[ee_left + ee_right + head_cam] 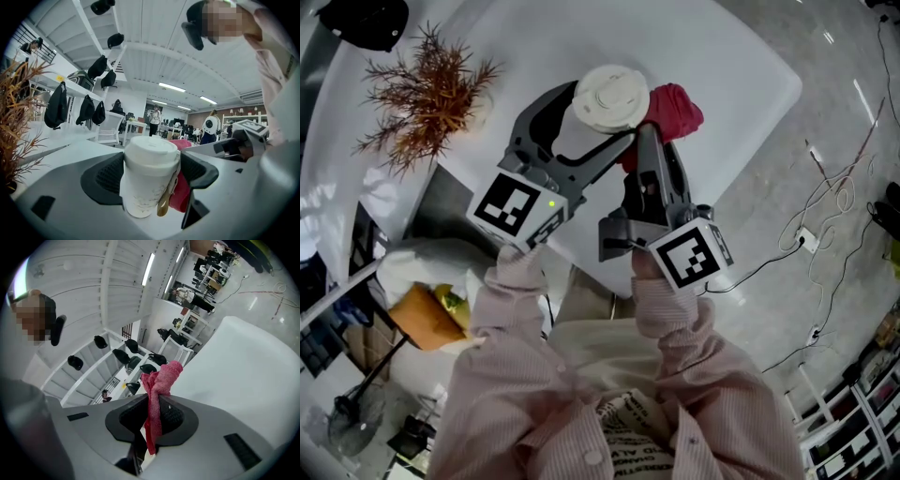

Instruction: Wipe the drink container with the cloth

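Note:
A white lidded paper drink cup (pixel 605 105) is held above the white table (pixel 741 84). My left gripper (pixel 586 141) is shut on the cup (pixel 149 176), one jaw on each side of its body. My right gripper (pixel 649 141) is shut on a red cloth (pixel 672 112), which bunches out past its jaws against the cup's right side. In the right gripper view the cloth (pixel 157 399) hangs pinched between the black pads. The red cloth (pixel 180 187) also shows behind the cup in the left gripper view.
A dried reddish-brown plant (pixel 427 89) stands at the table's left end and shows at the left gripper view's left as the plant (pixel 14 122). A black object (pixel 366 21) lies at the far left corner. Cables (pixel 834 206) trail on the floor at right.

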A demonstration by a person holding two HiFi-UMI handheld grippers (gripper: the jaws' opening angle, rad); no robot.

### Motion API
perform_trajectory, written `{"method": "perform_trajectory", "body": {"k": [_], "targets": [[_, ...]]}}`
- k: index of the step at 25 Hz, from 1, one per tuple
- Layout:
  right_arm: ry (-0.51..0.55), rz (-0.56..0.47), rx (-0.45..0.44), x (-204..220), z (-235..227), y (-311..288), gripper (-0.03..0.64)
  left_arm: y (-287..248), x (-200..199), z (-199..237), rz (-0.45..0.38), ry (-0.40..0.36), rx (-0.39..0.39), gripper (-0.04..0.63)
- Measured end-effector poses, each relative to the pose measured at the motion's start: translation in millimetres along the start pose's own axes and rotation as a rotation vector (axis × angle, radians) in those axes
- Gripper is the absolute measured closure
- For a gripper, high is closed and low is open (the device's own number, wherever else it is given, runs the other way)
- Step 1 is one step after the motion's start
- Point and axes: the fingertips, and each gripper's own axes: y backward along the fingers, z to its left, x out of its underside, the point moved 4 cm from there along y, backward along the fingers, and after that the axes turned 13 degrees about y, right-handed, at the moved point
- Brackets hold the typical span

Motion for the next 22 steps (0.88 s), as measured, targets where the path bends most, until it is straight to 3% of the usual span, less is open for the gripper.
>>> {"method": "perform_trajectory", "body": {"k": [10,22], "targets": [[-0.012,-0.014,-0.021,8.9,-7.1,-7.2,0.572,0.1,0.7,0.5,-0.01,0.003,-0.003,0.221],[-0.016,0.039,0.044,37.7,-39.9,-12.9,0.572,0.5,1.9,1.8,-0.017,0.007,-0.004,0.221]]}}
